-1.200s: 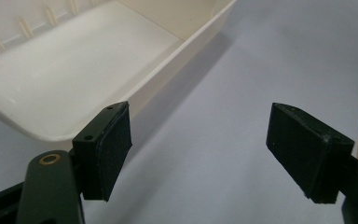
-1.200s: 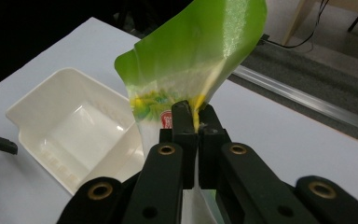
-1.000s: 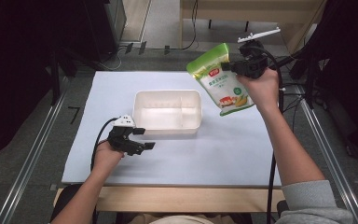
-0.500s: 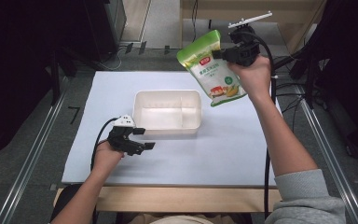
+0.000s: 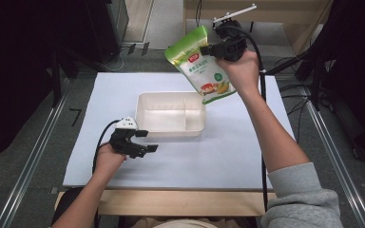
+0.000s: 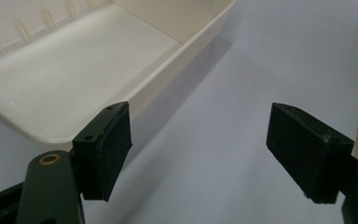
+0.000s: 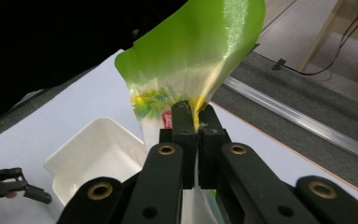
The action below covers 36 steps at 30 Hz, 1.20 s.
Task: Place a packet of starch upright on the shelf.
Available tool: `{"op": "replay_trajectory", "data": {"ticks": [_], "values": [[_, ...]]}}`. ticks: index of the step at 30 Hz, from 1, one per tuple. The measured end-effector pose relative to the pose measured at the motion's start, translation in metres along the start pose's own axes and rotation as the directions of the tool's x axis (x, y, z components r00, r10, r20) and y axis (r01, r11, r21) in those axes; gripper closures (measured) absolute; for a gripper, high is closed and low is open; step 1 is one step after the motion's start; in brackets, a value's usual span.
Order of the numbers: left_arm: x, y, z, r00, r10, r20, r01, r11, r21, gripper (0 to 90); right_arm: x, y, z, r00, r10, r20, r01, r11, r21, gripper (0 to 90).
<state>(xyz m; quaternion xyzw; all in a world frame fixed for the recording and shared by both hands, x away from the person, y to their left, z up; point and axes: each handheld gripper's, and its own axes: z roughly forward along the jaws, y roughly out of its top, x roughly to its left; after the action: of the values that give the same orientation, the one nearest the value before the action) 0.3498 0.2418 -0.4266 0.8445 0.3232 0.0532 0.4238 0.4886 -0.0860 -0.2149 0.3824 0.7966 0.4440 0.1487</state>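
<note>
Green snack pouch [image 5: 203, 64] hung in the air above the far right corner of the white plastic bin [image 5: 171, 114], pinched along its edge by the right gripper [image 5: 214, 47], whose jaws were clamped tight on the foil. In the right gripper view the pouch [image 7: 196, 60] rose straight out of the closed jaws, with the bin [image 7: 93, 158] below and to the left. The bin was empty, both of its compartments bare, so the lift looked done and the placing not yet. What seemed left was to carry the pouch over the bin, lower it in and let go. The left gripper [image 5: 140, 142] rested on the white table sheet [image 5: 228, 161] just beside the bin's near left corner, jaws wide apart with nothing between them.
</note>
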Motion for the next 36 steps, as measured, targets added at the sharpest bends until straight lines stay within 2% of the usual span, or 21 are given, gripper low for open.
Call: {"op": "replay_trajectory", "data": {"ticks": [8, 13, 15, 20, 24, 31, 36], "values": [[0.0, 0.0, 0.0, 1.0, 0.001, 0.0, -0.001, 1.0, -0.004, 22.7, 0.02, 0.01, 0.024, 0.9993, -0.013, -0.034, 0.014, 0.9998, 0.012, 90.0], [-0.001, 0.0, 0.0, 1.0, 0.001, 0.005, -0.001, 1.0, -0.009, 22.7, 0.035, 0.015, 0.041, 0.9981, -0.037, -0.05, 0.038, 0.9989, 0.028, 90.0], [-0.001, 0.0, -0.001, 1.0, 0.008, 0.002, -0.008, 0.9999, 0.008, 22.7, 0.043, 0.017, 0.051, 0.9971, -0.034, -0.068, 0.036, 0.9988, 0.034, 90.0], [-0.001, 0.0, 0.0, 0.9999, 0.01, 0.007, -0.01, 1.0, 0.002, 22.8, 0.057, 0.018, 0.068, 0.9949, -0.032, -0.096, 0.036, 0.9984, 0.044, 90.0], [-0.002, 0.0, 0.0, 0.9999, 0.008, 0.011, -0.008, 0.9999, -0.008, 22.8, 0.068, 0.02, 0.083, 0.9936, -0.047, -0.103, 0.053, 0.9969, 0.058, 90.0], [-0.003, 0.001, 0.001, 0.9996, 0.02, 0.02, -0.02, 0.9998, 0.002, 22.7, 0.088, 0.021, 0.109, 0.9906, -0.063, -0.121, 0.073, 0.9943, 0.077, 90.0], [-0.003, 0.001, 0.0, 0.9997, 0.019, 0.017, -0.018, 0.9998, -0.005, 22.7, 0.098, 0.017, 0.127, 0.9867, -0.037, -0.159, 0.048, 0.9965, 0.069, 90.0]]}}
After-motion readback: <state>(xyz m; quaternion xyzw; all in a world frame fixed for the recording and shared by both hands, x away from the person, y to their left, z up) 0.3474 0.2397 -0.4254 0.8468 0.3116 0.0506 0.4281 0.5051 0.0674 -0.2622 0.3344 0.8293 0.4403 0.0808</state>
